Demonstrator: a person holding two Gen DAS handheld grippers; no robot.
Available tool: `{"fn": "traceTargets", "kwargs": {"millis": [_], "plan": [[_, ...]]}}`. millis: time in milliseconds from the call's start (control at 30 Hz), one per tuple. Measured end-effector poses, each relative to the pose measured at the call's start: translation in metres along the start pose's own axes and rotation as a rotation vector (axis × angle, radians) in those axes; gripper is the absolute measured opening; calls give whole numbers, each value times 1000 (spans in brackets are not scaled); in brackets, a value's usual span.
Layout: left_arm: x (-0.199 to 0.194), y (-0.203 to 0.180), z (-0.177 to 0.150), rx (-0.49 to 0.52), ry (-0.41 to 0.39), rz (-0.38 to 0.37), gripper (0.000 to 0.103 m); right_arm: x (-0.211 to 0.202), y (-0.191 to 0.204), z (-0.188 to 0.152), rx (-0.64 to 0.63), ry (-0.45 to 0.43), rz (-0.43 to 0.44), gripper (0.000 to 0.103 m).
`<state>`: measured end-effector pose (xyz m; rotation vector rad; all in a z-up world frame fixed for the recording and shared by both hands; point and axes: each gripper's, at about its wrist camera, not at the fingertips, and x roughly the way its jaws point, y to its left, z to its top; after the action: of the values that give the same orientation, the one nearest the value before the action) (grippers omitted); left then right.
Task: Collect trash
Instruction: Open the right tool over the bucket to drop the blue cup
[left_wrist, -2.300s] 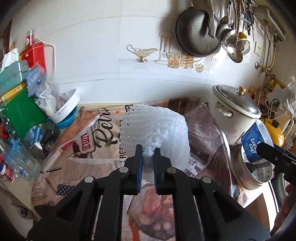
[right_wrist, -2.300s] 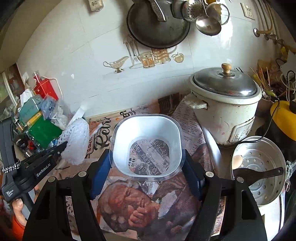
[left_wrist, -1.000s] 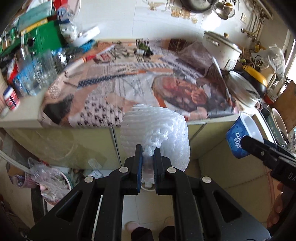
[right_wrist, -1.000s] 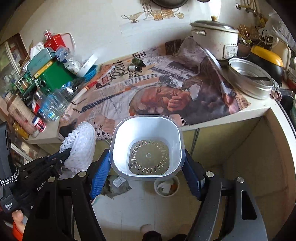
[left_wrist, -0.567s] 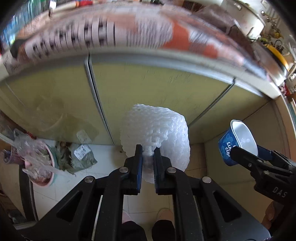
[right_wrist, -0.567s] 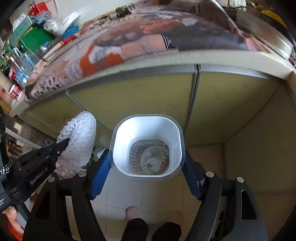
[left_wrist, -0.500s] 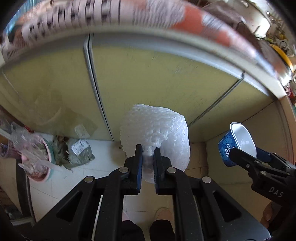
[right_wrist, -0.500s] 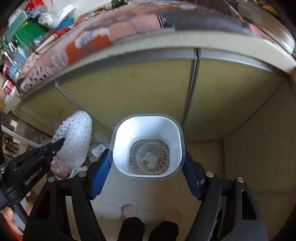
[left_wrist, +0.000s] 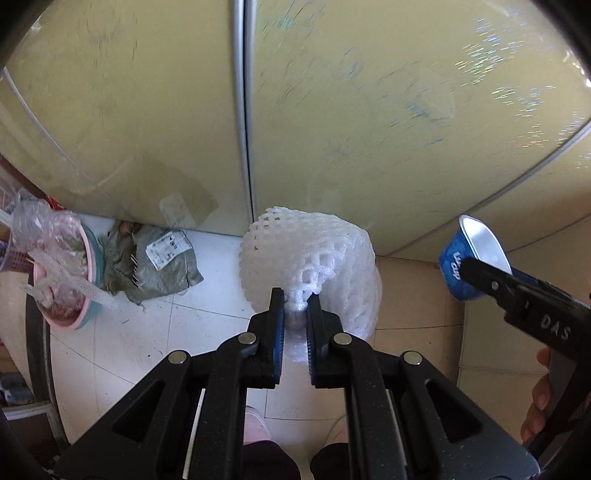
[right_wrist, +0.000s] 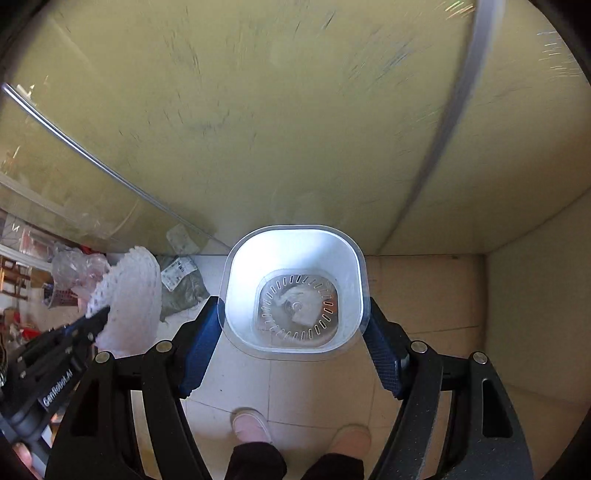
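My left gripper (left_wrist: 295, 306) is shut on the pinched end of a white foam fruit net (left_wrist: 306, 258), which bulges out in front of the fingers. In the right wrist view the same foam net (right_wrist: 129, 295) hangs at the left. My right gripper (right_wrist: 291, 314) is shut on a square plastic cup (right_wrist: 293, 258), its blue pads (right_wrist: 199, 343) pressing both sides. The cup (left_wrist: 461, 258) is blue outside with white letters and white inside. Both grippers point down at the tiled floor, low in front of the yellow cabinet doors (left_wrist: 369, 110). Something pale shows blurred through the cup's bottom.
A pink basin (left_wrist: 70, 295) stuffed with plastic waste stands on the floor at the left, with a crumpled grey bag (left_wrist: 155, 266) beside it. The person's shoes (right_wrist: 251, 424) show at the bottom. Cabinet fronts close off the space ahead, and a side panel (right_wrist: 535, 295) the right.
Both grippers have sunk from counter height to just above the floor, each still holding its item. The newspaper-covered counter has left the view; cabinet doors and floor now fill it.
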<state>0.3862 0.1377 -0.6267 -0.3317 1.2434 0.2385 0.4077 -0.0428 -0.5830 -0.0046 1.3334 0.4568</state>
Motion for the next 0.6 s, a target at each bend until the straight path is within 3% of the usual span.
{"fn": "traceTargets", "kwargs": {"millis": [267,400,600], "plan": [[29,-12,2,24,41,-9,9,25,0,1,20,64,22,72],[29,-24,6,32,37,-26,10,17,-13,3,19,65,42,72],[28,-50,15,65,44,-87,13,-14,-26,5,3,15,-18,72]]}}
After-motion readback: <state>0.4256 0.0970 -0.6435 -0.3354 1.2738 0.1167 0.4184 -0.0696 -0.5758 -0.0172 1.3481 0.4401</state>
